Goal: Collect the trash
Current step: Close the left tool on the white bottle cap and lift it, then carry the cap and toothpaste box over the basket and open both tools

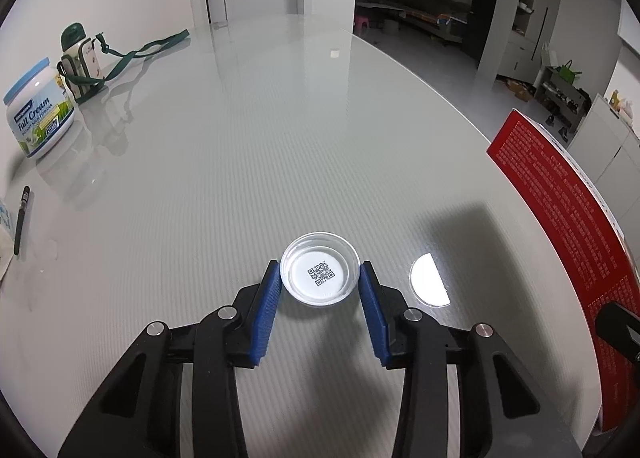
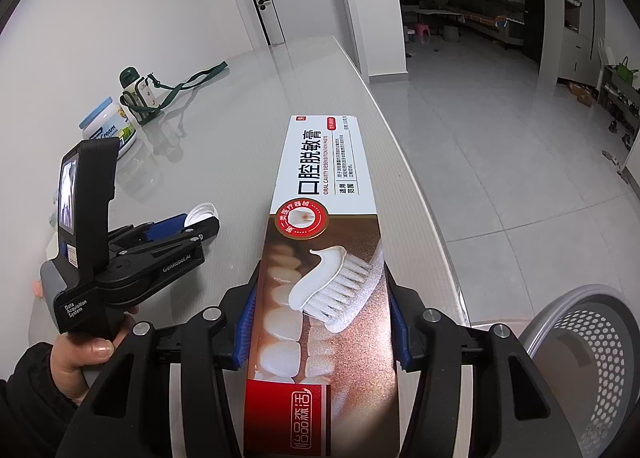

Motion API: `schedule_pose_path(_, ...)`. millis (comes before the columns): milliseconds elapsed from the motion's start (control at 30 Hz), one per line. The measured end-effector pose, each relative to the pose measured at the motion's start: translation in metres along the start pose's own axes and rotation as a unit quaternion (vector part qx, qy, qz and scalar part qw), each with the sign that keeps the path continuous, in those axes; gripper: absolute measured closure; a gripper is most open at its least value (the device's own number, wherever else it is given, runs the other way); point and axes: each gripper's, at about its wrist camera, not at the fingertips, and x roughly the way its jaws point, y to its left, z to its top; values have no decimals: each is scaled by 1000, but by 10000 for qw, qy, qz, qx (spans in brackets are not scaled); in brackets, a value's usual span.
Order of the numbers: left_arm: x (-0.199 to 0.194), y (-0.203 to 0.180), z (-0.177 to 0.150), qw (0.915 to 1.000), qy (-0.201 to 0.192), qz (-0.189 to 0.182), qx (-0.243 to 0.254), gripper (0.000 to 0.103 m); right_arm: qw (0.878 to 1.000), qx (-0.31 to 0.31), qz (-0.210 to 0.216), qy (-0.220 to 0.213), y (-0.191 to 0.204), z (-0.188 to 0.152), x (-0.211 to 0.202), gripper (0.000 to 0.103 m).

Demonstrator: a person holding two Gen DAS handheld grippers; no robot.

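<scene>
A small round white lid with a QR code (image 1: 319,275) sits between the blue pads of my left gripper (image 1: 320,278), which is shut on it just over the white table (image 1: 240,138). It also shows in the right wrist view (image 2: 201,213). My right gripper (image 2: 322,314) is shut on a long toothpaste box (image 2: 324,258) and holds it above the table's right edge. The box's red side (image 1: 560,218) stands at the right of the left wrist view.
A grey perforated waste basket (image 2: 592,362) stands on the floor at the lower right, below the table edge. A milk powder tub (image 1: 38,114), a green-capped bottle with a strap (image 1: 80,58) and a black pen (image 1: 22,218) lie at the table's left.
</scene>
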Motion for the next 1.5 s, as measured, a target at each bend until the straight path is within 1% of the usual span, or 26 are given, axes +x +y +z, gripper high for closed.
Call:
schedule_pose_path(100,-4,1,0,10000,-50,-14,36,64,10000,6,-2,-21,0,-1,-3,52)
schedule_pose_path(333,-31,-14,-9,9992,-275,-61,292,64,9999,48,8,-94,-2,-6,-13,52)
schedule_pose_path(633,-66,-44,-21,9967,-436,-412,555,64,9993,239,-135,-261,-15,-22,-42,52)
schedule_pose_path(800,-84,-77,-28,9928,-532,-689,818,64,9980,432,-291,-360,-33,-37,-63,52)
schedule_pose_path(967,-99,-120,-35,9861,-594,-1042,1147,64,9944,782,-573,-426,-67,-63,-90,52)
schedule_pose_path(1133,-106,-172,-45,9759,-526,-1489,1507,64,9870,1215,-951,-440,-110,-97,-117,52)
schedule_pose_path(1233,-106,-201,-52,9699,-462,-1668,1715,64,9812,1499,-1145,-407,-134,-119,-130,52)
schedule_pose_path(1333,-106,-229,-60,9639,-386,-1802,1922,64,9767,1715,-1235,-376,-153,-137,-139,52)
schedule_pose_path(1500,-99,-266,-71,9549,-256,-1975,2202,64,9707,1965,-1343,-332,-177,-161,-152,52)
